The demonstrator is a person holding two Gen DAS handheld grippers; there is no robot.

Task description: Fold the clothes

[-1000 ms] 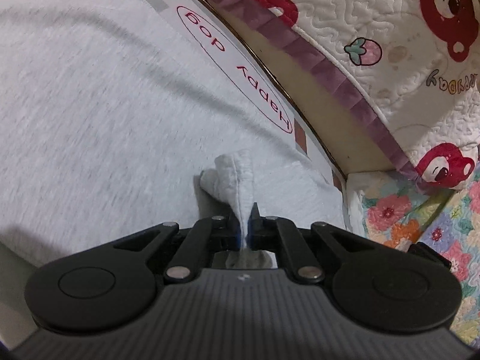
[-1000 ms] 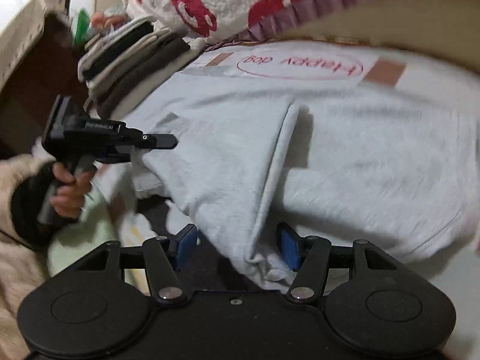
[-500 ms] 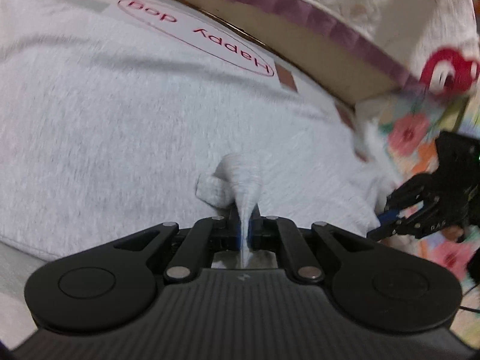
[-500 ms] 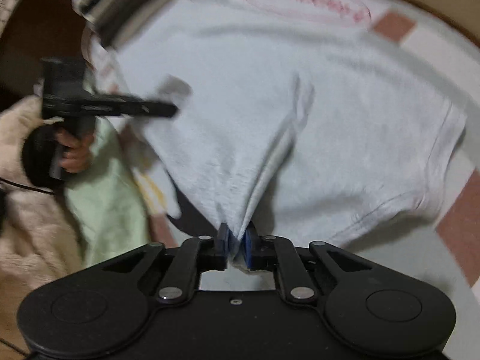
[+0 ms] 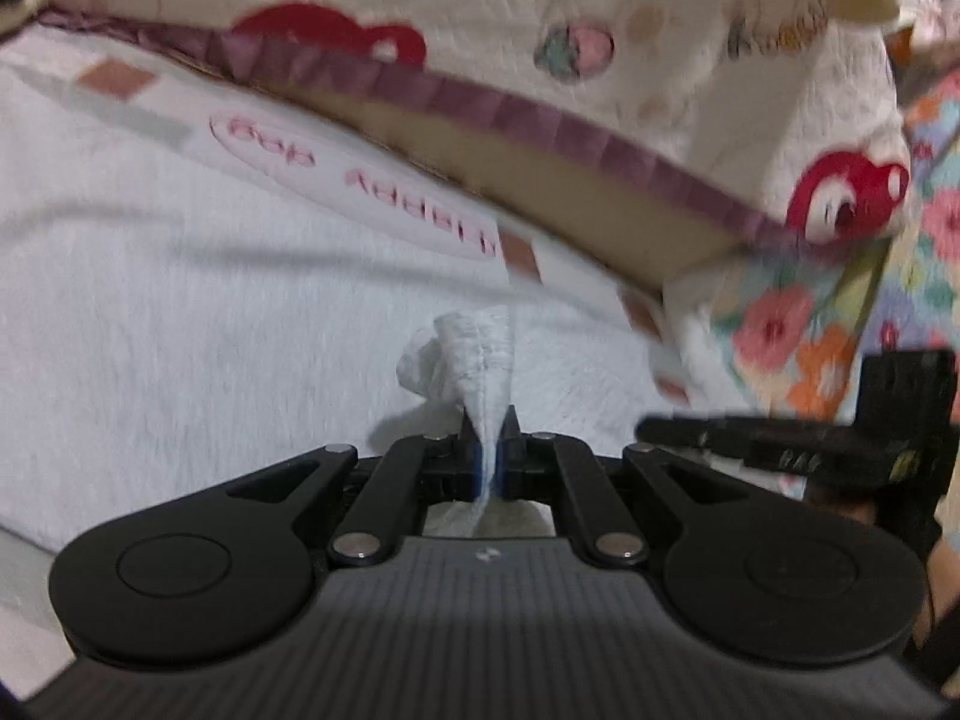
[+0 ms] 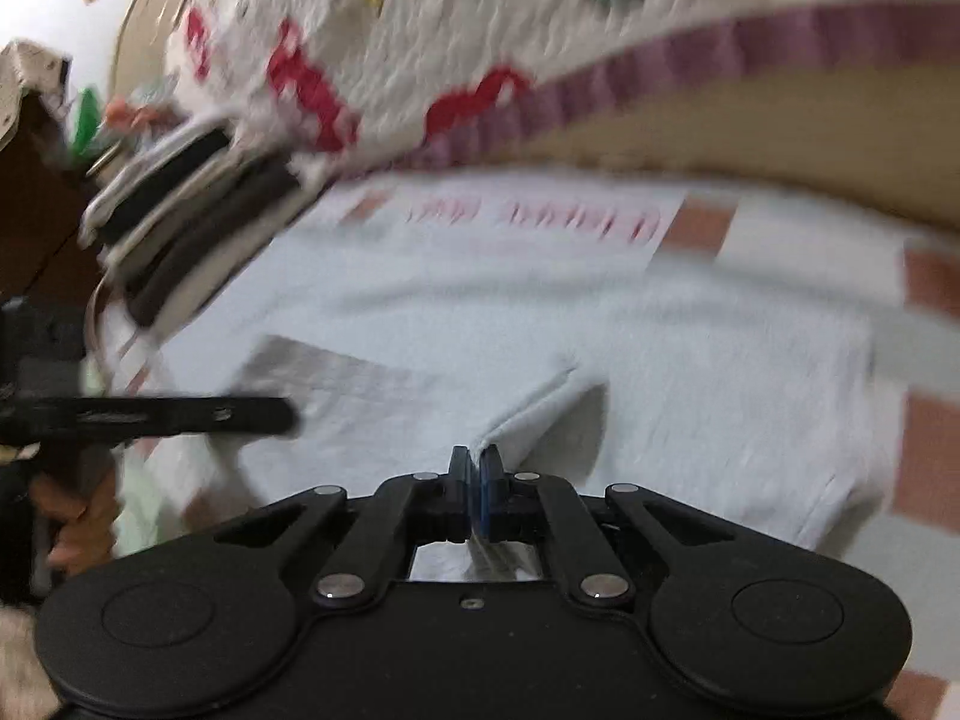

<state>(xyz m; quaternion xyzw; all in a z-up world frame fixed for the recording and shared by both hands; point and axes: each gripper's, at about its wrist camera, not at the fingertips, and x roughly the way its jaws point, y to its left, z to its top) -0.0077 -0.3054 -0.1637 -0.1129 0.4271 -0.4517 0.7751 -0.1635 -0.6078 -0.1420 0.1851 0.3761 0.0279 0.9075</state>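
A light grey garment [image 5: 210,330] lies spread over the bed sheet with the red "Happy dog" print [image 5: 354,198]. My left gripper [image 5: 487,438] is shut on a bunched edge of the garment that sticks up between its fingers. In the right wrist view the same grey garment [image 6: 690,372] spreads ahead, and my right gripper [image 6: 476,468] is shut on a ridge of its edge. The right gripper [image 5: 780,450] shows at the right of the left wrist view. The left gripper [image 6: 150,417] reaches in from the left of the right wrist view, held by a hand [image 6: 78,516].
A quilted cream blanket with red bears [image 5: 540,18] and a purple ruffle hangs over the bed's far side. A stack of folded dark and light clothes [image 6: 192,210] sits at the back left. A floral cover [image 5: 840,312] lies to the right, a pale green cloth [image 6: 144,504] at the left.
The right gripper went from open to shut on the garment's edge. Both grippers have swung with the cloth; the views now tilt up toward the blanket.
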